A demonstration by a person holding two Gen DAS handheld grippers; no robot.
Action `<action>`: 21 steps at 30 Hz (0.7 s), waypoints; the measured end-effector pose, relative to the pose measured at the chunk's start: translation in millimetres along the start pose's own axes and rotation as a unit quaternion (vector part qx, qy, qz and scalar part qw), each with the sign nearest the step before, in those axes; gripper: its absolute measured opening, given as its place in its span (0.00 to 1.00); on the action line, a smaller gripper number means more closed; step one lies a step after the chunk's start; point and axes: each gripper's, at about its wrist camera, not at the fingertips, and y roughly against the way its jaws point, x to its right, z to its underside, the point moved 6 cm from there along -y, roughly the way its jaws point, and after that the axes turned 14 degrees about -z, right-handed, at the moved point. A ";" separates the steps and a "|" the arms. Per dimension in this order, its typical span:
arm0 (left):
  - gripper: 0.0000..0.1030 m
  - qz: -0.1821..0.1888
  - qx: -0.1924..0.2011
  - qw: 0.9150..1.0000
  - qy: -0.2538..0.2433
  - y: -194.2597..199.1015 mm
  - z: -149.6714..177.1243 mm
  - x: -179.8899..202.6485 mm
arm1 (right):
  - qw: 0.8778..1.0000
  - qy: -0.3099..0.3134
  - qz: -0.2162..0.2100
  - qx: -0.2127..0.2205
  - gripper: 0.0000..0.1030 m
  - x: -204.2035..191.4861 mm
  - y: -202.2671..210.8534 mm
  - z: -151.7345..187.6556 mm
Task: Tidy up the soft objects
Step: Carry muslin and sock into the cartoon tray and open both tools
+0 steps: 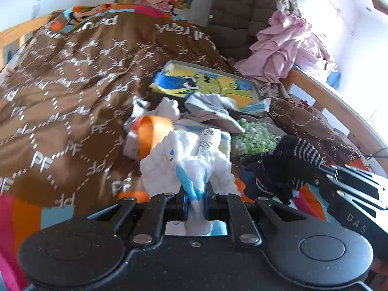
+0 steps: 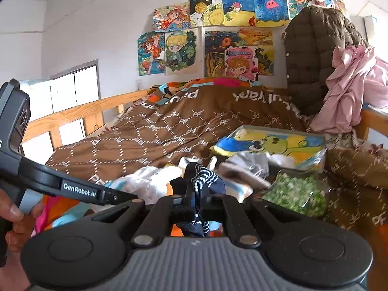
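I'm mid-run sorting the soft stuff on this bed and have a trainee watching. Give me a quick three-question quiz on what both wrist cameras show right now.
1. True or false: the left gripper is open and holds nothing.
2. Multiple choice: what is pinched in the right gripper? A) the pink garment B) the dark navy sock with white stripes C) the green patterned cloth
3. Short answer: what lies in the open box further up the bed?

Key:
1. False; it is shut on the white and blue fluffy sock.
2. B.
3. A yellow and blue cartoon cloth.
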 end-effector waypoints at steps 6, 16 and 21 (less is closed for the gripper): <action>0.12 0.014 0.007 1.000 -0.024 -18.0 -35.4 29.3 | 1.000 -0.011 0.003 0.015 0.04 31.7 -12.7 -22.2; 0.12 0.036 0.052 0.997 -0.051 -87.1 -127.3 82.3 | 0.997 -0.006 0.052 0.049 0.04 143.1 -66.6 -65.5; 0.12 0.044 0.072 0.995 -0.052 -143.3 -175.0 110.2 | 0.993 -0.038 0.077 0.080 0.04 208.7 -95.0 -81.6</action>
